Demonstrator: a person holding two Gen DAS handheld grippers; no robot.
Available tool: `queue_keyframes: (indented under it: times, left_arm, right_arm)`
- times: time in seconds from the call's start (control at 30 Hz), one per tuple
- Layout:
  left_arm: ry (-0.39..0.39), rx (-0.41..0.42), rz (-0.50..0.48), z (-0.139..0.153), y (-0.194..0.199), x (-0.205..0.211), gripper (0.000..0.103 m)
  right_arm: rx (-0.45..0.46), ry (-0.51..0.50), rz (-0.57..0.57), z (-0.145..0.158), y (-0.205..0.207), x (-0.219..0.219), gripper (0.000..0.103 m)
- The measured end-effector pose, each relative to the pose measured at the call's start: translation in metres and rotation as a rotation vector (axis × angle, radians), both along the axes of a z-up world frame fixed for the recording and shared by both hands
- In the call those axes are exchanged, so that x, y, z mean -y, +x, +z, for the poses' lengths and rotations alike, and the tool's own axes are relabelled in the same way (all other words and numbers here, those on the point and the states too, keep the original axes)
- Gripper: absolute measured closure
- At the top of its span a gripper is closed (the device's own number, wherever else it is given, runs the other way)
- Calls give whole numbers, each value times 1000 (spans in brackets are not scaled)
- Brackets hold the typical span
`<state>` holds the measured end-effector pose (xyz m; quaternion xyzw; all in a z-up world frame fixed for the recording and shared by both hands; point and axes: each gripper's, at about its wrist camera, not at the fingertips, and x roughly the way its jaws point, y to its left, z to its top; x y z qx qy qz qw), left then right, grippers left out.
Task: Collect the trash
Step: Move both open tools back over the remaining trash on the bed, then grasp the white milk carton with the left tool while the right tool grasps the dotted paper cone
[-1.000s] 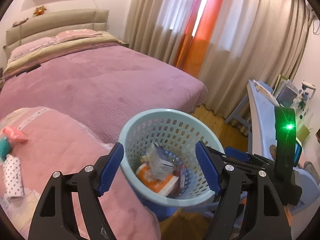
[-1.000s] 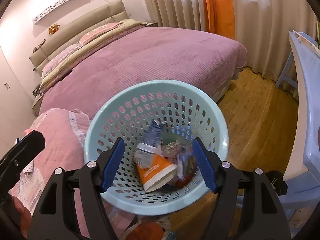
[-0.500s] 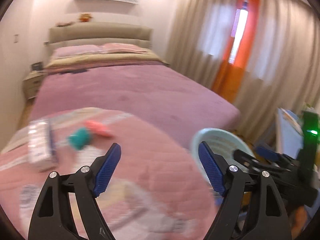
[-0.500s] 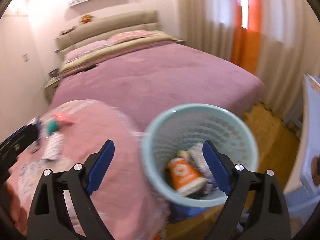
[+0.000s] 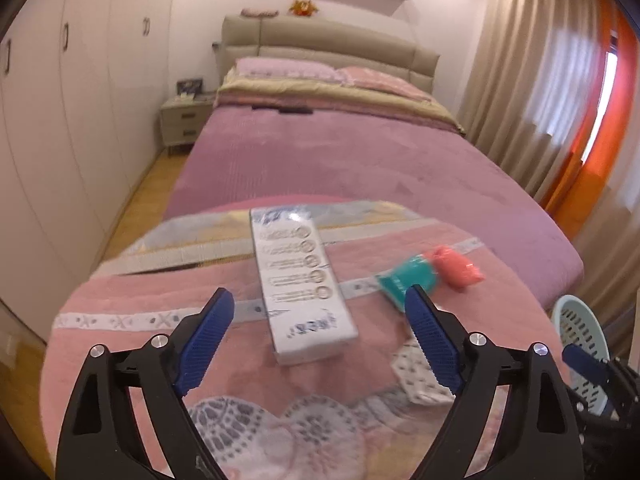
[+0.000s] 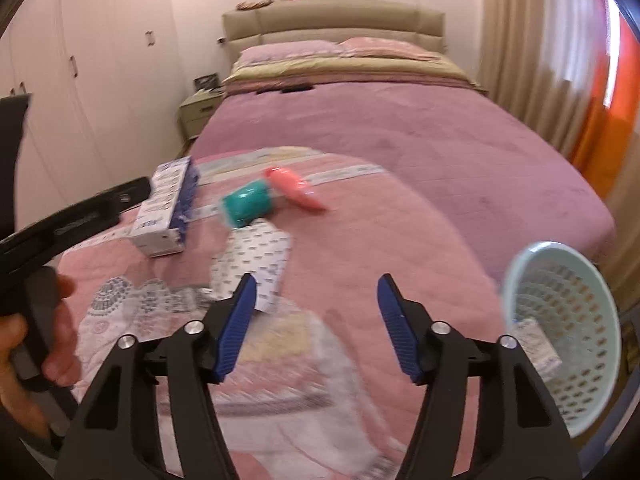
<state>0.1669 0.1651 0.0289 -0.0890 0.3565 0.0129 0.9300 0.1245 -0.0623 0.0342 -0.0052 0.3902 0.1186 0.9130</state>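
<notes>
Left tongs (image 5: 316, 336) apparently hover above box (image 5: 303, 280).

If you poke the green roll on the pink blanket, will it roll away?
Probably a little. The green roll looks round and lies on its side, so a push could start it. The soft pink blanket would likely slow it, and the pink packet close beside it may block that way. It looks small, so likely light.
</notes>
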Motion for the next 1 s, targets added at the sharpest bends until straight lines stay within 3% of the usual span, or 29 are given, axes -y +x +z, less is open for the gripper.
queue_keyframes:
  times: [0.5, 0.7, 0.87, 1.0]
  left_arm:
    - [-10, -53, -30, -43, 21, -5, 21]
    - [-86, -76, -12, -50, 24, -17, 42]
    - [-96, -60, -9, -49, 23, -16, 48]
    - [-118, -51, -17, -48, 20, -17, 48]
  right_arm:
    - [-86, 43, 71, -34, 33, -35, 46]
    - [-128, 74, 75, -47, 44, -43, 46]
    - [-131, 49, 65, -50, 47, -48, 46]
    - [-131, 61, 71, -49, 44, -45, 70]
